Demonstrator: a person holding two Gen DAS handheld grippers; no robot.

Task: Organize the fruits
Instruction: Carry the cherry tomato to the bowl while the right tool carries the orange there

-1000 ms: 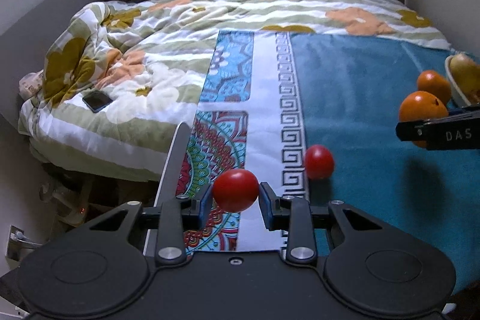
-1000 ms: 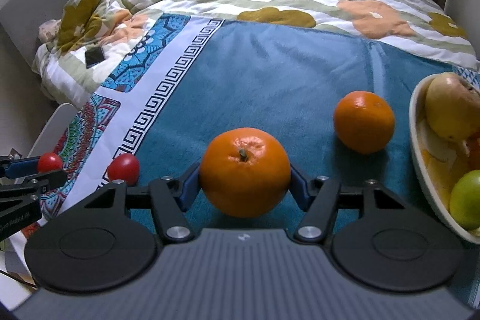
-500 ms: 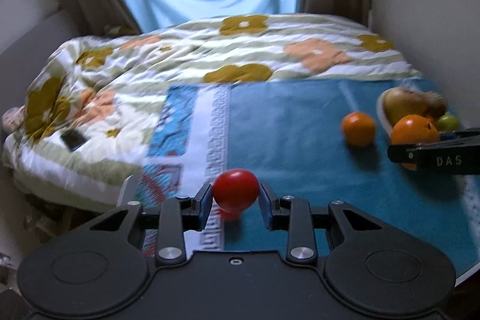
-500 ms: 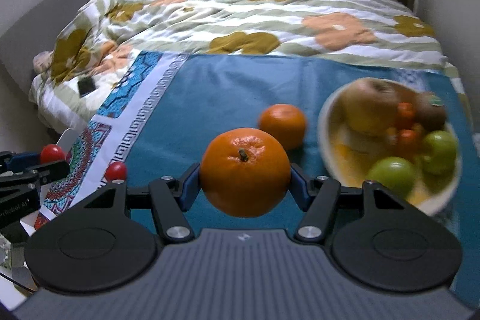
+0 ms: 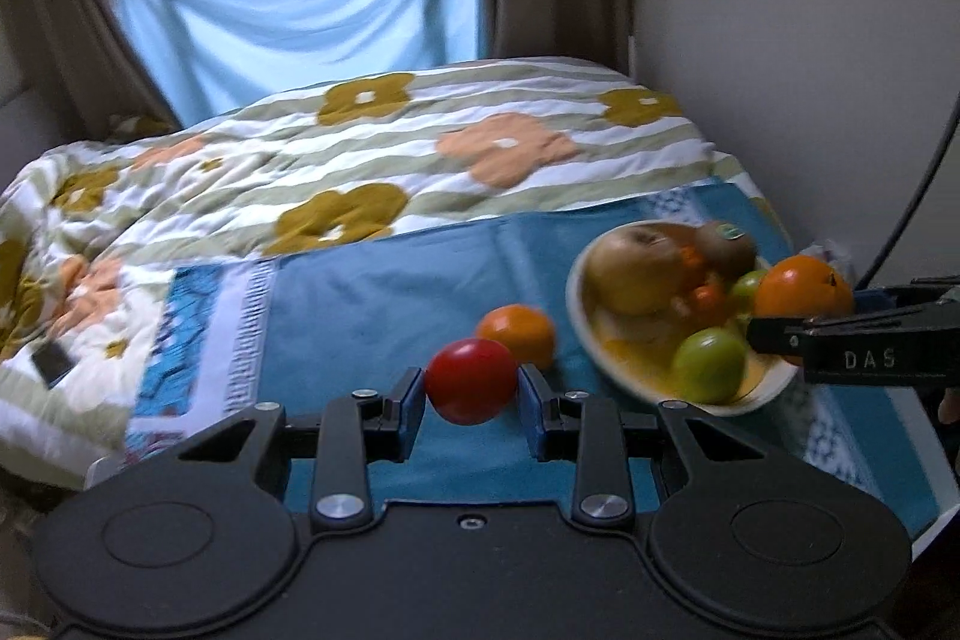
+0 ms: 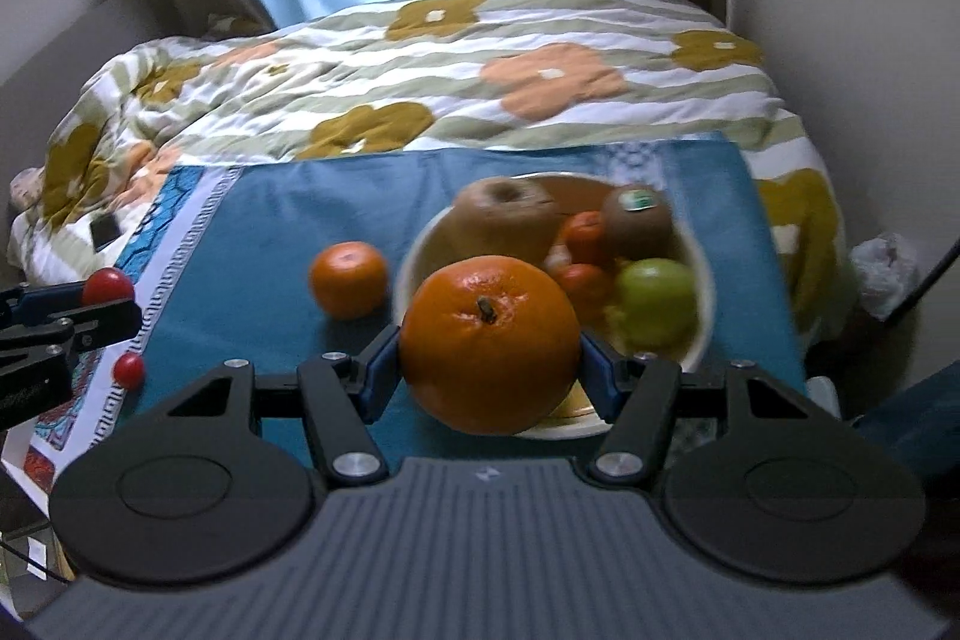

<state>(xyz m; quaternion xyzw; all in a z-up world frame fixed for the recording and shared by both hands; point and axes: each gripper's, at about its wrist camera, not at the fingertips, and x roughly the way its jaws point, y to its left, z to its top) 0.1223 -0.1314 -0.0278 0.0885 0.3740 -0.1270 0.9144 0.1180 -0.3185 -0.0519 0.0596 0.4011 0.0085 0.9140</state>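
My left gripper (image 5: pixel 471 403) is shut on a red tomato (image 5: pixel 471 379) and holds it above the blue cloth, left of the fruit bowl (image 5: pixel 579 317). My right gripper (image 6: pixel 489 379) is shut on a large orange (image 6: pixel 489 343), raised over the near rim of the bowl (image 6: pixel 410 263). The bowl holds a pear, a kiwi, green fruit and small oranges. A loose orange (image 6: pixel 348 279) lies on the cloth left of the bowl; it also shows in the left wrist view (image 5: pixel 517 334). A second small tomato (image 6: pixel 128 370) lies on the cloth's patterned border.
The blue cloth (image 6: pixel 264 220) covers a low table in front of a bed with a flowered duvet (image 6: pixel 420 64). A dark phone (image 6: pixel 105 232) lies on the duvet at left. A wall and a black cable (image 5: pixel 918 196) stand at right.
Both grippers have risen and swung right toward the bowl, each keeping its fruit. The right gripper's orange is now over the bowl's near rim; the left tomato is near the loose orange.
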